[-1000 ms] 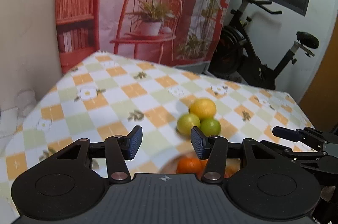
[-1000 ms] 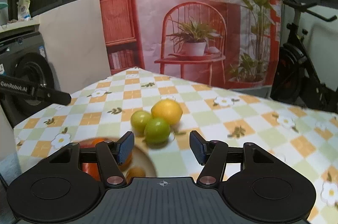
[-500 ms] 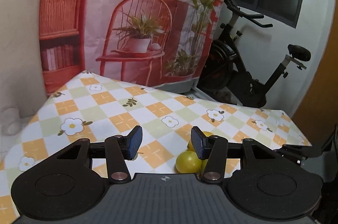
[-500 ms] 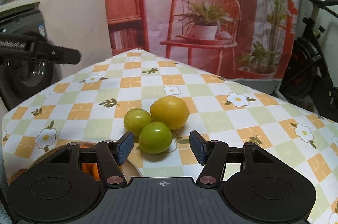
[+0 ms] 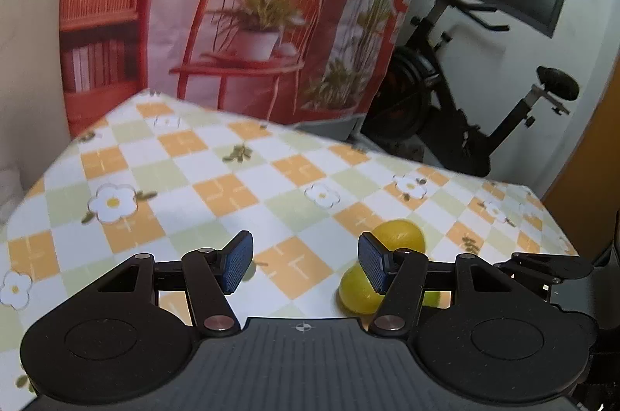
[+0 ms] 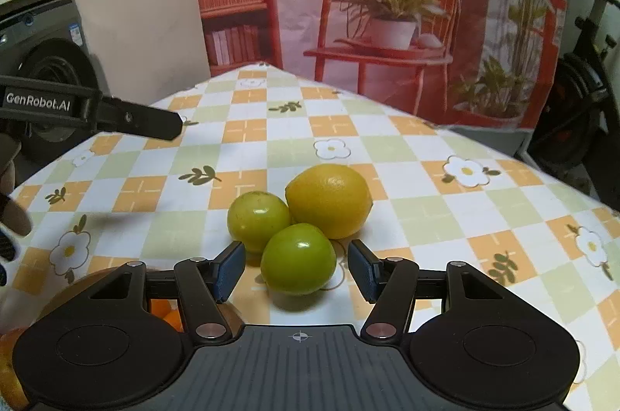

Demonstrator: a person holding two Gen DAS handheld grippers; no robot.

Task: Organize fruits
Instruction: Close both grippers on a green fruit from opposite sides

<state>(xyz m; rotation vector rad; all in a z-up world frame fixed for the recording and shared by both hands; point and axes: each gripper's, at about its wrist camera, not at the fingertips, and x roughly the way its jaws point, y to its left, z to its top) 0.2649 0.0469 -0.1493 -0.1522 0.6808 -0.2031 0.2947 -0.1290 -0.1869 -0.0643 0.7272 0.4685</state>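
Fruits sit clustered on the desk (image 6: 426,217): only the right view shows a green fruit (image 6: 297,259) between the released right gripper (image 6: 296,269), untouched. Left gripper (image 5: 306,265) is opening over bare cloth, a yellow fruit (image 5: 399,236) behind its right finger.

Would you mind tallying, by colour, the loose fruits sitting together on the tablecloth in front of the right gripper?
Green fruits: 2, a nearer one and a farther one
Yellow fruit: 1
Total: 3 loose fruits on the tablecloth. Orange fruit at the lower left edge is mostly hidden, so not counted.
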